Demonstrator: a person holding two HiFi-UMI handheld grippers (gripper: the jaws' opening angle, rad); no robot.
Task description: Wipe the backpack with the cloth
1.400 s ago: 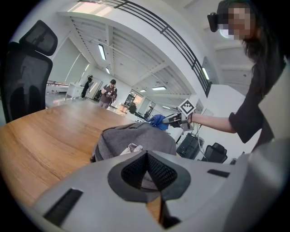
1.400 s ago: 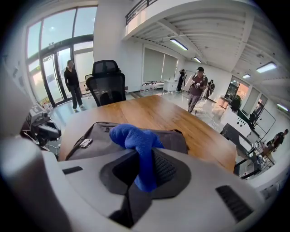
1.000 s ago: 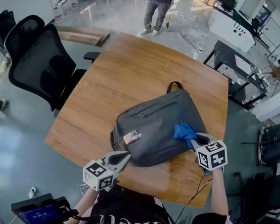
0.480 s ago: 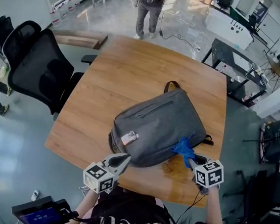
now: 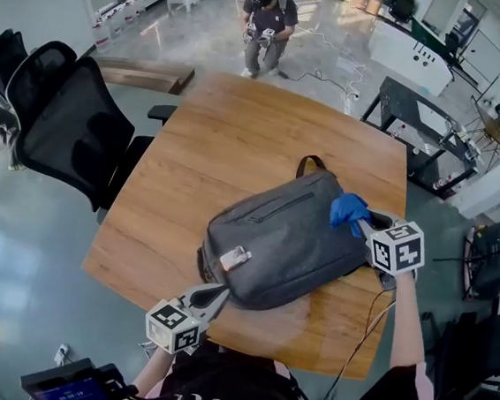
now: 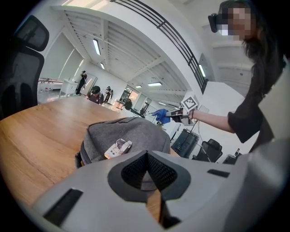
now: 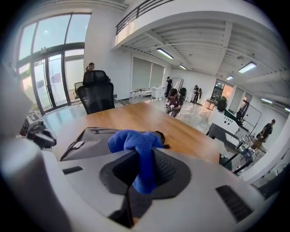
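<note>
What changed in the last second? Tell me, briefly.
The right hand-held gripper carried the blue cloth along the backpack, from its near right side out to the far corner by the handle. The cloth stays clamped; the left hand-held gripper stays shut by the backpack's near edge.

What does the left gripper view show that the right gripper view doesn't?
Only the left gripper view: the left gripper, jaws shut on nothing, and the person's outstretched sleeve. Only the right gripper view: tall windows, and the right gripper clamping the blue cloth up close. Both: the grey backpack on the wooden table, and that cloth.
</note>
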